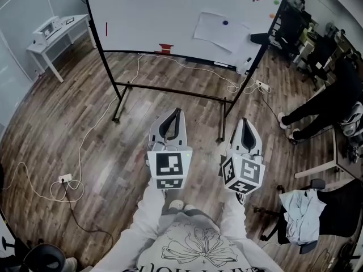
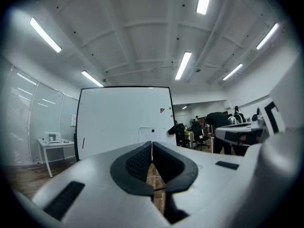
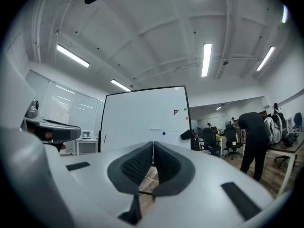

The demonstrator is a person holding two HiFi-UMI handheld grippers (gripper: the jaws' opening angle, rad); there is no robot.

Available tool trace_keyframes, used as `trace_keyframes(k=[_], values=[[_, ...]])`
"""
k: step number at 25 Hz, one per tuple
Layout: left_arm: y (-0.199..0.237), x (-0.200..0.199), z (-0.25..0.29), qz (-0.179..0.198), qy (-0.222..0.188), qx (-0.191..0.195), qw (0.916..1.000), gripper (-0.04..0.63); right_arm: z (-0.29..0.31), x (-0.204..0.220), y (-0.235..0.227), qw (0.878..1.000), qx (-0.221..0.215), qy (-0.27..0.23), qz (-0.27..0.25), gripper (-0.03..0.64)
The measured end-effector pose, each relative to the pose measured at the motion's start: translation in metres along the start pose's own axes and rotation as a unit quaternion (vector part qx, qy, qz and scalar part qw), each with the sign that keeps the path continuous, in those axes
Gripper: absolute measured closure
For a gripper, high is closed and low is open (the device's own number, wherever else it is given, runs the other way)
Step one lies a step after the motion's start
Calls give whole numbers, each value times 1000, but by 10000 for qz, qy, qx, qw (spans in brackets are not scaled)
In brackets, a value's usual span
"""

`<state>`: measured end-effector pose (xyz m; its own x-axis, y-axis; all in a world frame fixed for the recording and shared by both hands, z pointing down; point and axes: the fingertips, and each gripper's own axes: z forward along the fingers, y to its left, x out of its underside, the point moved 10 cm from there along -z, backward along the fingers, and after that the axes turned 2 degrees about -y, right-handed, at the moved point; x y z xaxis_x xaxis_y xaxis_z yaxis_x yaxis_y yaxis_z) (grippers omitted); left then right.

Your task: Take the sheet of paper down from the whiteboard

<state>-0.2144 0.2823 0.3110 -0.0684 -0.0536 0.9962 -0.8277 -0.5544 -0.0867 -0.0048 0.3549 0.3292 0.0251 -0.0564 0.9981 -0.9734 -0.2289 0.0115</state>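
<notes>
A white sheet of paper [image 1: 220, 30] hangs on the whiteboard [image 1: 170, 13], pinned by a small blue magnet [image 1: 225, 22] near its top. The sheet [image 2: 153, 133] sits at the board's lower right in the left gripper view, and the sheet [image 3: 164, 136] shows likewise in the right gripper view. My left gripper [image 1: 179, 111] and right gripper [image 1: 245, 120] are held level side by side, well short of the board. Both are shut with nothing between their jaws, seen in the left gripper [image 2: 152, 144] and right gripper [image 3: 153, 144] views.
The whiteboard stand's legs [image 1: 118, 109] and crossbar lie between me and the board, with a white cable [image 1: 91, 130] and a power strip [image 1: 65, 179] on the wooden floor. A white table [image 1: 54, 35] stands left. A person [image 1: 326, 103] and office chairs [image 1: 306, 208] are to the right.
</notes>
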Motion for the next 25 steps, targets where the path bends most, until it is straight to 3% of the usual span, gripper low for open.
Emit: trace_keyframes(k=[13,25], values=[[15,22,51,-86,212,108,9997,588,42,23,1,9997,73,234,-13,614],[23,27,174,15,236,-161,9996,589,175,31,-37,9999,-134,107,-10,614]])
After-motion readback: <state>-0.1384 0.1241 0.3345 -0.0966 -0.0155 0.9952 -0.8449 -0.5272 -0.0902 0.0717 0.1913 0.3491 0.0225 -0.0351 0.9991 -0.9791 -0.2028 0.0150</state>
